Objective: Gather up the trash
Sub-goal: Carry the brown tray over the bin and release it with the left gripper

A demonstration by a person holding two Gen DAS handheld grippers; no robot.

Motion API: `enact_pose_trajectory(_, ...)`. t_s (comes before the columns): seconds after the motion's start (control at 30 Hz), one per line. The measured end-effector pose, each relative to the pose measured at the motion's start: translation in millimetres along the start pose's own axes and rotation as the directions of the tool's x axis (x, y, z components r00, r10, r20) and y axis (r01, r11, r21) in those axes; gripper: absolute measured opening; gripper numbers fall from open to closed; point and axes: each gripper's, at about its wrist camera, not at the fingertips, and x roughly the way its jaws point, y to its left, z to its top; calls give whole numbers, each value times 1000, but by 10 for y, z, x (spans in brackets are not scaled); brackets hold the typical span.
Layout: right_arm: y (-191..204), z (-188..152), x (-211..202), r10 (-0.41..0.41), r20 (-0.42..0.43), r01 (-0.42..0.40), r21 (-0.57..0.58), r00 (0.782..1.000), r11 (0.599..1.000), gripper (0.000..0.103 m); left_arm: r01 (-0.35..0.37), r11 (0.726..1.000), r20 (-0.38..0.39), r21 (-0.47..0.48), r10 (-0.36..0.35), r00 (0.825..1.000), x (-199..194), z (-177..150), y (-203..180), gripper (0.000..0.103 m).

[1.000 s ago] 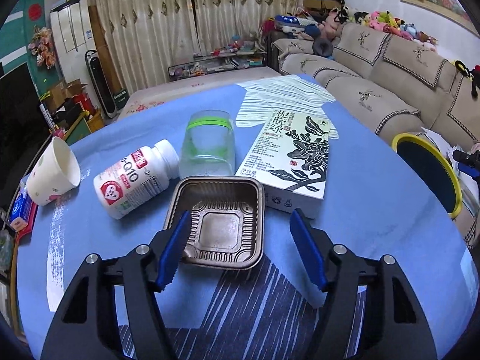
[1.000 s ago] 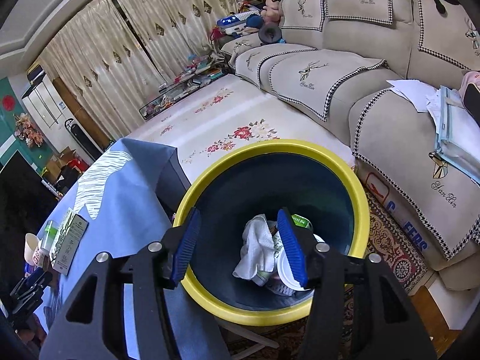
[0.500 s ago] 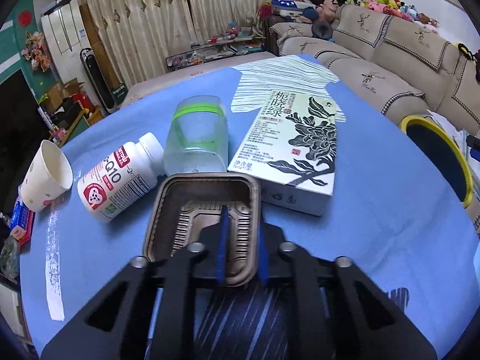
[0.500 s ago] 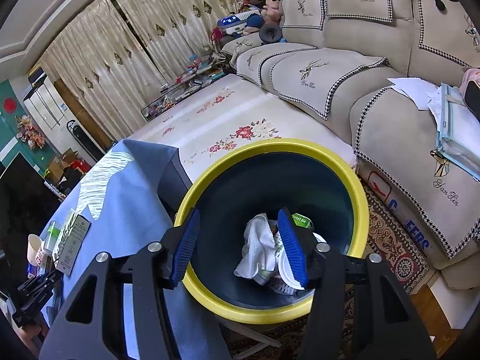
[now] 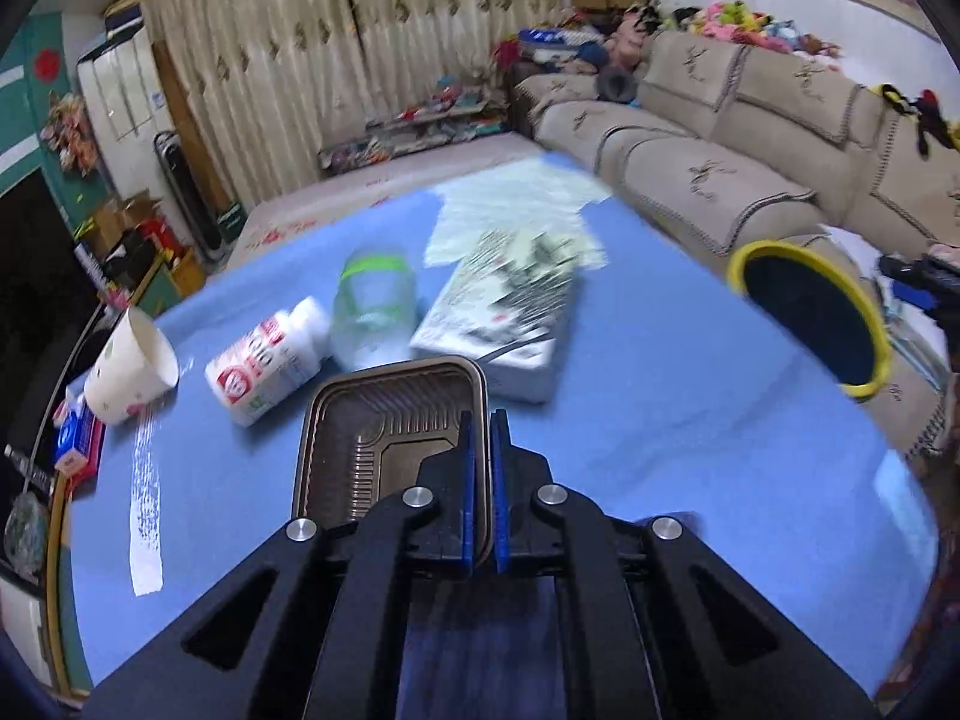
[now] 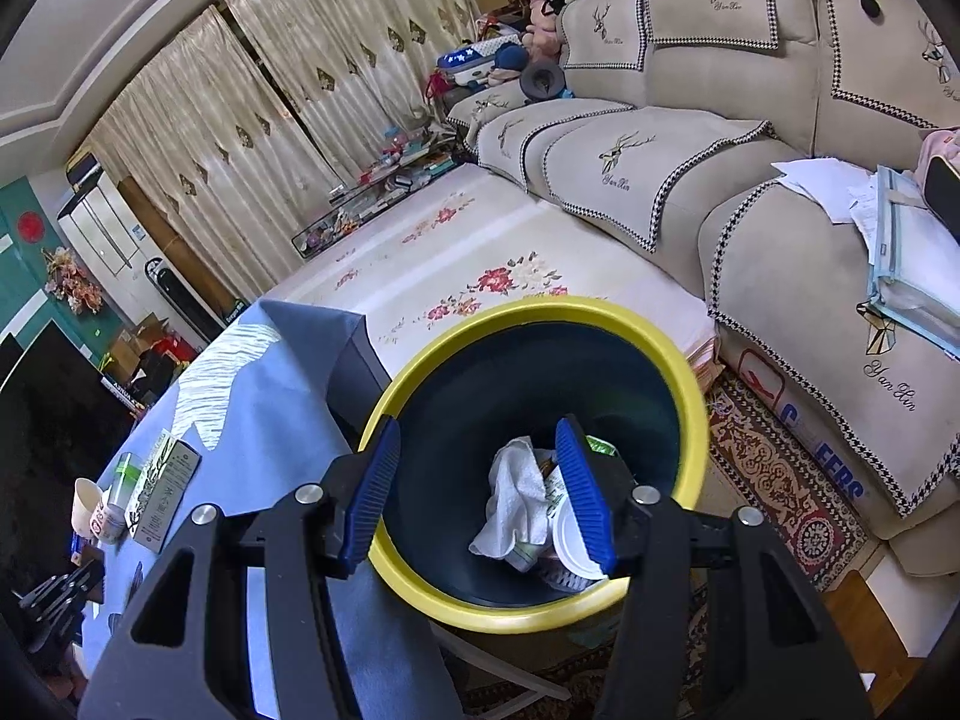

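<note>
Brown plastic tray (image 5: 384,432) is pinched by its near right rim in the left gripper (image 5: 482,480), jaws fully closed on it; it seems just lifted off the blue counter (image 5: 690,420), though blur obscures this. The right gripper (image 6: 486,492) hangs half open and empty over the yellow-rimmed bin (image 6: 690,384), which already holds tissue and cups. Left on the counter: bottle (image 5: 264,360), clear cup (image 5: 375,312), box (image 5: 510,318), paper cup (image 5: 129,369).

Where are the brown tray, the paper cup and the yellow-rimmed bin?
brown tray (image 5: 366,420), left wrist view, ribbed inner floor.
paper cup (image 5: 123,375), left wrist view, its patterned side.
yellow-rimmed bin (image 6: 678,360), right wrist view, far right of its yellow rim.
</note>
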Motion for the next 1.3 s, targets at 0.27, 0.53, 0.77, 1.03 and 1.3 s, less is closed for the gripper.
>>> enact_pose_trajectory(0.27, -222, 10, -173, -25, 37, 24, 20, 999, 1000, 52, 142, 986, 35, 89, -146, 989, -201, 332, -735, 5)
enact_pose_trajectory(0.53, -541, -12, -142, -46, 18, 45, 48, 999, 998, 55, 261, 947, -11, 190, -264, 965, 106, 777, -1703, 5)
enact_pose_trajectory(0.77, -727, -13, -75, -91, 6, 90, 47, 996, 995, 57, 301, 915, -53, 267, -298, 953, 480, 1102, -2484, 5)
enact_pose_trajectory(1.03, -946, -7, -30, -140, 0, 139, 69, 990, 988, 57, 338, 903, -162, 265, -304, 939, 1020, 1258, -2958, 6)
enact_pose_trajectory(1.3, -1016, 4, -91, -150, 8, 149, 79, 989, 986, 57, 331, 921, -167, 206, -301, 939, 1225, 1293, -2987, 62)
